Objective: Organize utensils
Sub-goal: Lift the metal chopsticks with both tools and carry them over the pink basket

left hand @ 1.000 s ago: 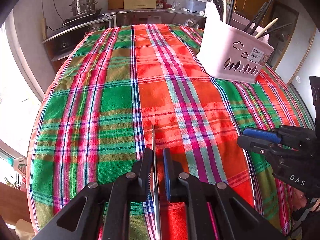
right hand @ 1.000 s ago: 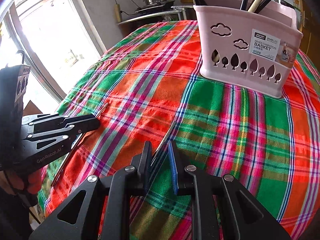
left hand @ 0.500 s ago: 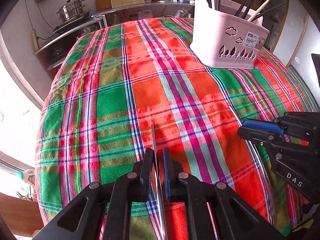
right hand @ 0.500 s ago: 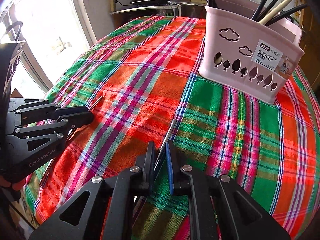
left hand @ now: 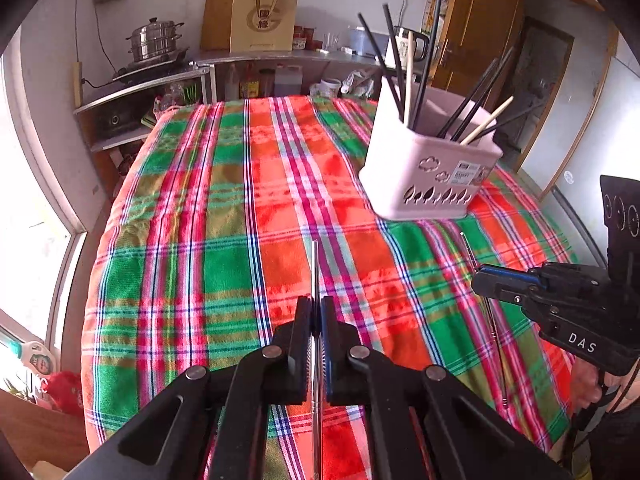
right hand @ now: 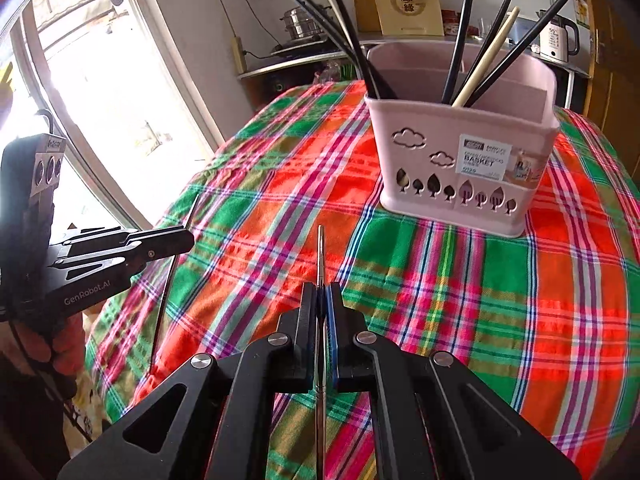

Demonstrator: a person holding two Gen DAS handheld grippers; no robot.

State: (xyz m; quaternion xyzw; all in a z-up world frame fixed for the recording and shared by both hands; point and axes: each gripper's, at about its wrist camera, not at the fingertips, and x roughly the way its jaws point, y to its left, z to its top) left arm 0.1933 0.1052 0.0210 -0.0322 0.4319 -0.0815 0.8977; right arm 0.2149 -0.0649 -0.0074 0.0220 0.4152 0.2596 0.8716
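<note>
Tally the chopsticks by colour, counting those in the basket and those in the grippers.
Black chopsticks, in the pink basket: 6
Cream chopsticks, in the basket: 2
Metal chopsticks, one clamped in the left hand-held gripper, one in the right hand-held gripper: 2
Total: 10

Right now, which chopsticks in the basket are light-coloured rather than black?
One pale wooden chopstick leans in the right compartment of the pink basket; another stands in the left.
</note>
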